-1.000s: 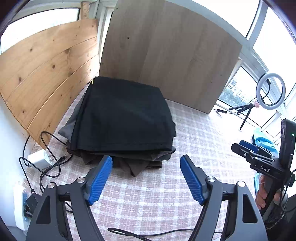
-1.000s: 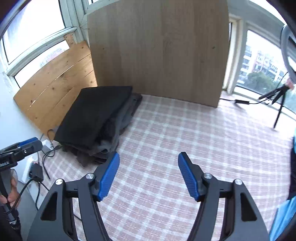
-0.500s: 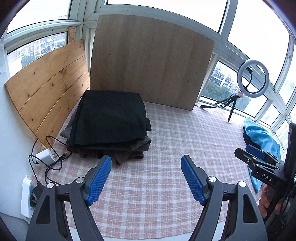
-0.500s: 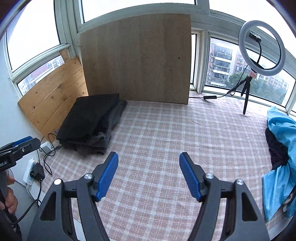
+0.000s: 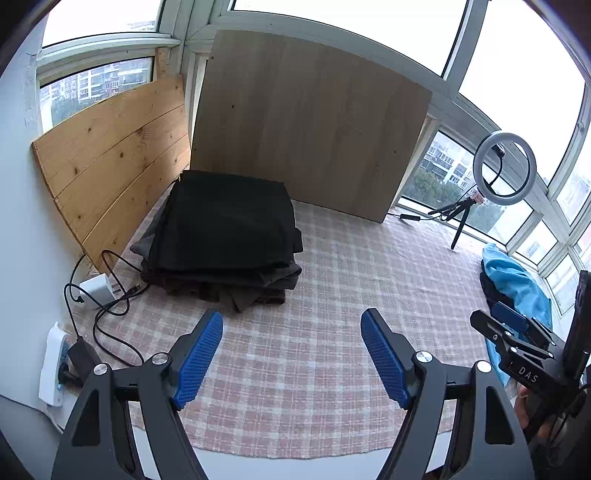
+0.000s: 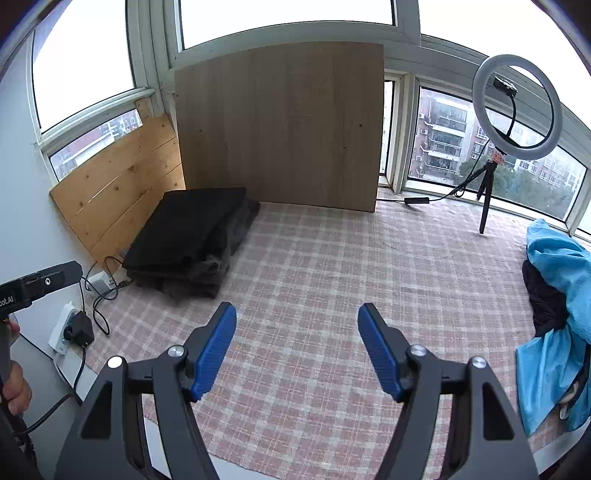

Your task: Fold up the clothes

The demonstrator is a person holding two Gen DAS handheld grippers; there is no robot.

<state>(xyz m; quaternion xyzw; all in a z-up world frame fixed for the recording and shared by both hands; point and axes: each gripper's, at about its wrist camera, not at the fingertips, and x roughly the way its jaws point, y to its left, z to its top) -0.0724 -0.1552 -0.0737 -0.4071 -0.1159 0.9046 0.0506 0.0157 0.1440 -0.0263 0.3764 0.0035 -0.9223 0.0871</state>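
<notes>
Jaws of each hand-held gripper, left (image 5: 291, 354) and right (image 6: 297, 349), gape above the checked cloth (image 6: 332, 280).

Around me, bright windows (image 6: 284, 14) wrap a checked pink cloth (image 6: 332, 266); two wooden boards (image 6: 280, 125) lean against them, a ring light (image 6: 517, 107) beside.

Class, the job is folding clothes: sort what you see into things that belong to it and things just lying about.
Belongs to the job:
stack of folded dark clothes
blue garment heap
left hand-held gripper
right hand-held gripper

Just lying about:
ring light
wooden boards
power strip
white charger
</notes>
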